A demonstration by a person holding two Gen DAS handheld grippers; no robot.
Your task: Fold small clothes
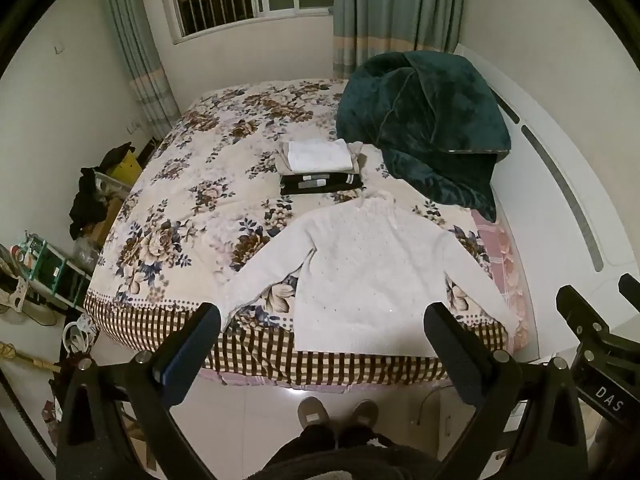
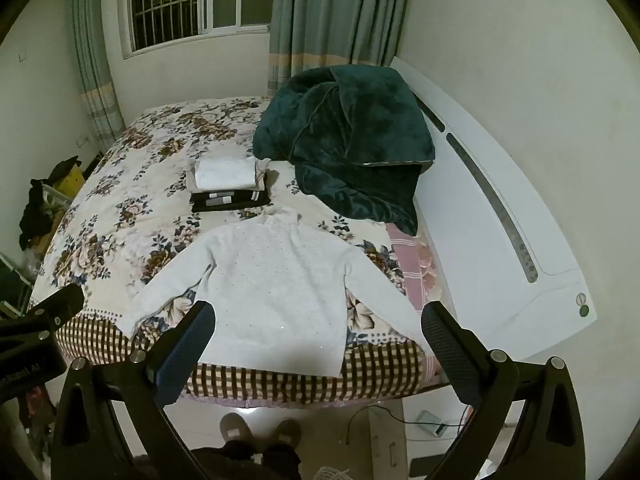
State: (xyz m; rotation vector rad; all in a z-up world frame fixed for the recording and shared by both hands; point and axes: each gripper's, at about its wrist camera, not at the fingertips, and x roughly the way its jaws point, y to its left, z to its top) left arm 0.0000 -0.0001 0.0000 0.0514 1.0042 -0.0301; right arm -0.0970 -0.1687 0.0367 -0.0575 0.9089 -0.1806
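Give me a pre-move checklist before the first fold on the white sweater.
1. White sweater lies flat on the bed, both sleeves spread: ok.
2. Left gripper open and holding nothing: ok.
3. Right gripper open and holding nothing: ok.
4. Neither gripper touches the sweater; both hang over the bed's near edge: ok.
5. Folded stack sits beyond the collar, apart from the sweater: ok.
6. Green blanket clear of the right sleeve: ok, a gap shows in both views.
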